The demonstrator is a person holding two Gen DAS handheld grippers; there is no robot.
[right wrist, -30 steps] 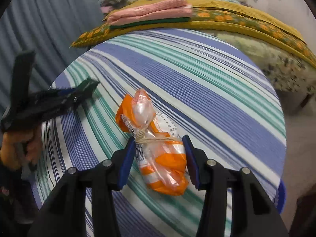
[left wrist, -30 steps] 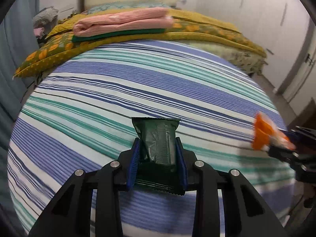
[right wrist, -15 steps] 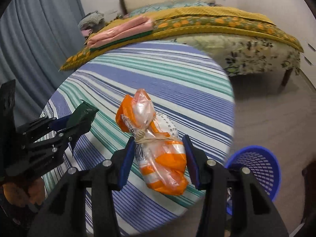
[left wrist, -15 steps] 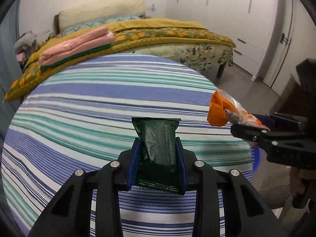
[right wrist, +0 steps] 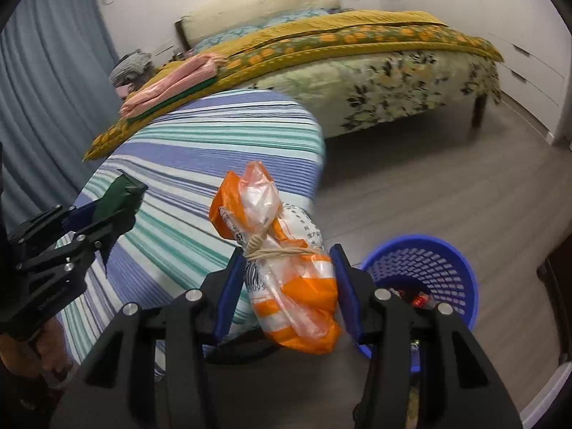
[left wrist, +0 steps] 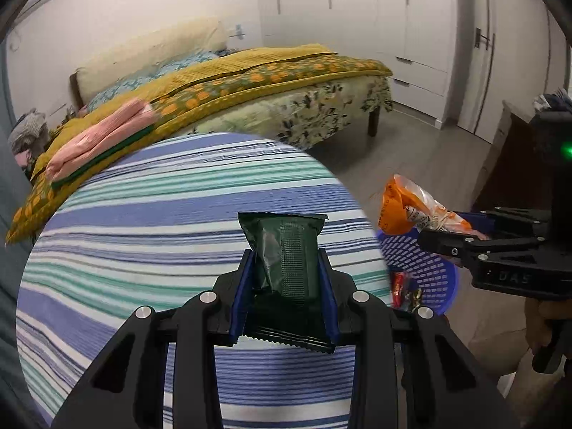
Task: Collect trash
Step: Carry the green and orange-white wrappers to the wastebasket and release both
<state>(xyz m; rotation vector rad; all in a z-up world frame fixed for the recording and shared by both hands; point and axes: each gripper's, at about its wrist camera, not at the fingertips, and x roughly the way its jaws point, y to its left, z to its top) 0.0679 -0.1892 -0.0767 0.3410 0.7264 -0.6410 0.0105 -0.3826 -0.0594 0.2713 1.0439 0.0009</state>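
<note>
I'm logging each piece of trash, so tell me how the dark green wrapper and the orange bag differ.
The dark green foil wrapper is flat, opaque and one colour with crimped ends; the orange-and-clear plastic bag is bulky, partly see-through, printed, and tied with string. The wrapper sits in the left gripper over the striped table; the bag, in the right gripper, is past the table edge beside the blue basket. Both are clamped and off the table.

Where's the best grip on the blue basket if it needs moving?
Judging by shape, the top rim: the blue basket stands upright on the floor, mouth open, perforated walls flaring upward. Come from above, one finger inside, one outside. Both grippers are full now: green wrapper, orange bag.
</note>
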